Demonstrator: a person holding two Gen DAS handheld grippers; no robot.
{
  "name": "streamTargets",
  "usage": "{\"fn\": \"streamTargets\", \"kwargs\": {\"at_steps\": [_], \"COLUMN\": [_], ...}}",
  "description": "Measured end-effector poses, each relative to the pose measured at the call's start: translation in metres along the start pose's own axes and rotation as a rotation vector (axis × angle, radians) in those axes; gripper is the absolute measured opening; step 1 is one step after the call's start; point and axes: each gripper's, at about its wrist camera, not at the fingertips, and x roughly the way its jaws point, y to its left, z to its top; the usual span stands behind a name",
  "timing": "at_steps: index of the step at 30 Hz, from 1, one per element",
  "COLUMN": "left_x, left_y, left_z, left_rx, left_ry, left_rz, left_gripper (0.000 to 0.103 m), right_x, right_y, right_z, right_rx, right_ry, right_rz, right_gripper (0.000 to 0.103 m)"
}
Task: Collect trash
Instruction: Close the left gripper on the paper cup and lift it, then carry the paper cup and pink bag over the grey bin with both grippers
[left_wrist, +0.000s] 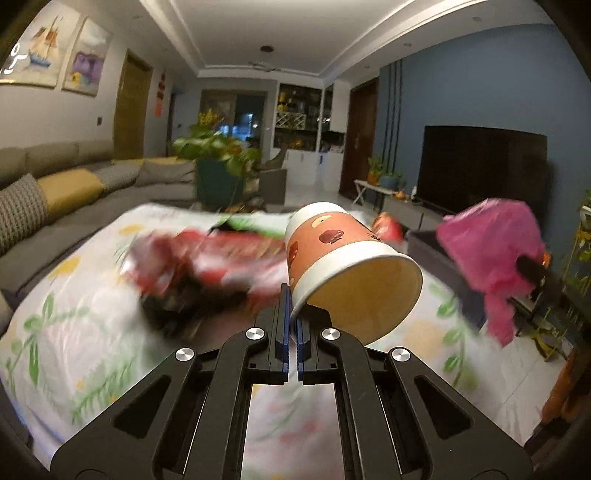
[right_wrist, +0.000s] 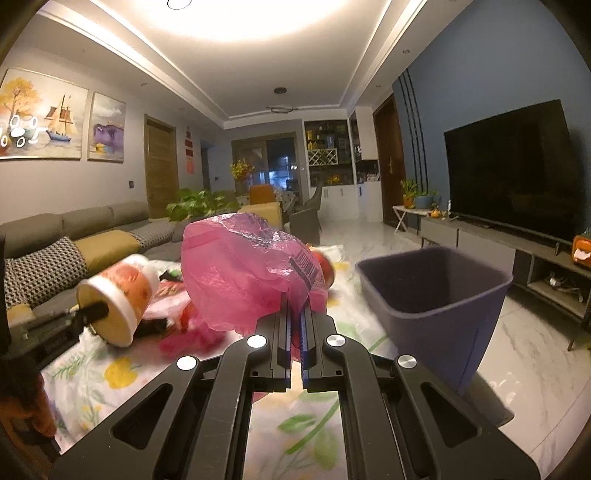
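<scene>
The left gripper (left_wrist: 293, 310) has its blue-padded jaws pinched narrow on the rim of an orange-and-white paper cup with apple prints (left_wrist: 343, 258), which is lifted and tipped on its side, its open mouth facing the camera at about 4 o'clock. Below and behind it, at 9 o'clock, lies a blurred heap of red and black wrappers (left_wrist: 199, 269) on the white floral tablecloth (left_wrist: 74, 332).

The right gripper (right_wrist: 295, 317) is clamped just as narrowly on a crumpled translucent pink plastic bag (right_wrist: 251, 266), which billows above the fingers — held off the cloth. At 3 o'clock from the bag stands a dark purple square plastic bin (right_wrist: 436, 295), open-topped, near the table's edge. In the right wrist view the cup appears at 9 o'clock, apart from the bag.
</scene>
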Motion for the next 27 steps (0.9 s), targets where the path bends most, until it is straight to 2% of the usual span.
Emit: {"fn": "streamTargets", "kwargs": {"at_steps": [5,11,16,20,27], "left_x": [0.021,0.065,0.103,0.130,0.169], "left_y": [-0.047,-0.105,-0.153,-0.176,-0.204], "left_z": [0.042,0.078,0.086,0.084,0.080], "left_rx": [0.048,0.056,0.069,0.073,0.080], "left_ry": [-0.065,-0.090,-0.088,-0.068,-0.026], "left_rz": [-0.077,-0.180,-0.250,-0.270,-0.285], "left_gripper": [0.002,0.002,0.002,0.002,0.002], "right_x": [0.003,0.017,0.031,0.045,0.061], "right_y": [-0.018,-0.061,-0.095,-0.117,-0.131], "right_z": [0.022,0.051,0.063,0.062,0.056], "right_rx": [-0.015,0.019,0.071,0.087,0.086], "right_ry": [-0.059,-0.119,-0.154,-0.142,-0.121], "right_rz": [-0.070,-0.171,-0.244,-0.290,-0.319], "right_gripper": [0.004,0.004,0.004,0.004,0.004]}}
